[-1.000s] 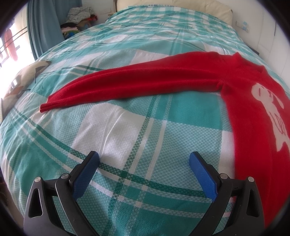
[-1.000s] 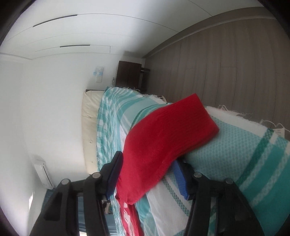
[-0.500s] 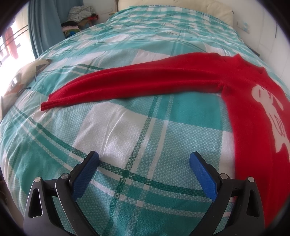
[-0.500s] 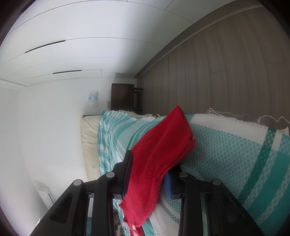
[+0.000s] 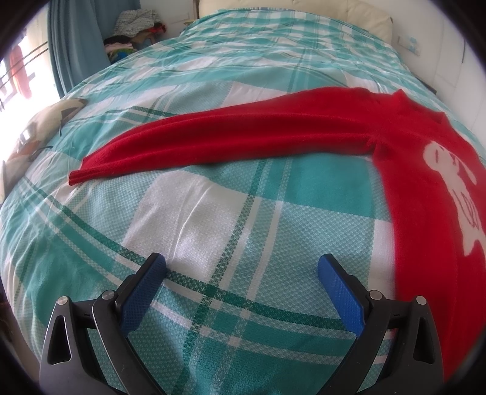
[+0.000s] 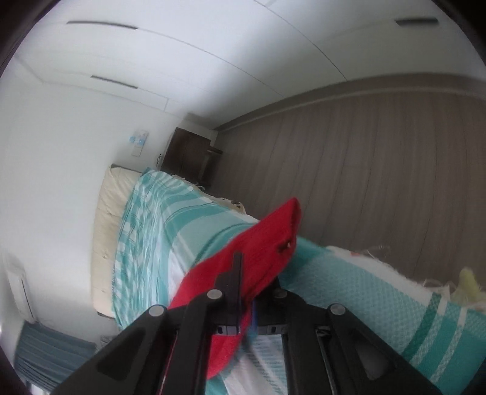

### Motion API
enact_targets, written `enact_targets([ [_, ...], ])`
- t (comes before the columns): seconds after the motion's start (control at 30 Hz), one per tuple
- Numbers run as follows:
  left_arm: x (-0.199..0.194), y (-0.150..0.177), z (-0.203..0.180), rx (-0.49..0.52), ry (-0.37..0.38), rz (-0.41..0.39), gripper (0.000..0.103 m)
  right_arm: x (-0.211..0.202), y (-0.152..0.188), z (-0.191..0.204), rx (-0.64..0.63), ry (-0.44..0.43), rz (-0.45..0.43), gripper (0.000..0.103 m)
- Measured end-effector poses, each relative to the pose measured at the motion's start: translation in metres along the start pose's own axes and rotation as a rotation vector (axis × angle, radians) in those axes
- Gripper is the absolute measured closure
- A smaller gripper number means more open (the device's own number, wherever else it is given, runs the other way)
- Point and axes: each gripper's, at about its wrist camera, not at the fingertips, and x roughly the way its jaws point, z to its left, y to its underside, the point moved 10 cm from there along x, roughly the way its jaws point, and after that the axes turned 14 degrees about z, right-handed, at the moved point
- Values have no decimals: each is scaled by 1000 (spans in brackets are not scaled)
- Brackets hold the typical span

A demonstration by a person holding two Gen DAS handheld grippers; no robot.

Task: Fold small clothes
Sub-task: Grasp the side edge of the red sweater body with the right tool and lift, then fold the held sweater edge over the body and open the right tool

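A red sweater with a white figure on its chest lies flat on the teal plaid bedspread. One long sleeve stretches left across the bed in the left wrist view. My left gripper hovers open over bare bedspread, short of that sleeve, with nothing between its blue pads. In the right wrist view my right gripper is shut on the other red sleeve's cuff, which is lifted off the bedspread and sticks out past the fingers.
A cream headboard and white wall bound the far end. A blue curtain and a heap of clothes stand at the far left. A patterned pillow lies at the left edge. A wood-panelled wall runs along the right.
The right gripper's jaws closed onto the red cuff and lifted it up off the bedspread, the view rolling as it rose. The left gripper stayed still and open.
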Motion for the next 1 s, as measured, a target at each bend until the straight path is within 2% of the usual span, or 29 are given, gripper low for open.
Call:
enact_targets([
  [0.1,0,-1,0,-3,2,9,2,-8,2,67,-165,-2,-15,99],
  [0.23,-3,-2,0,-12,31,17,2,-2,27,160,-367,-28,23,99],
  [0.37,-10,-4,1,-37,100,23,2,25,76,248,-541,-60,113,99],
  [0.53,-15,-3,1,-62,169,37,2,66,161,326,-715,-92,241,99],
  [0.73,-19,-5,4,-61,164,27,2,140,260,374,-851,-74,388,99],
  [0.83,-18,-6,5,-65,173,33,2,175,306,373,-898,-40,461,99],
  [1.0,-16,-6,4,-63,170,41,2,224,373,349,-987,53,562,99],
])
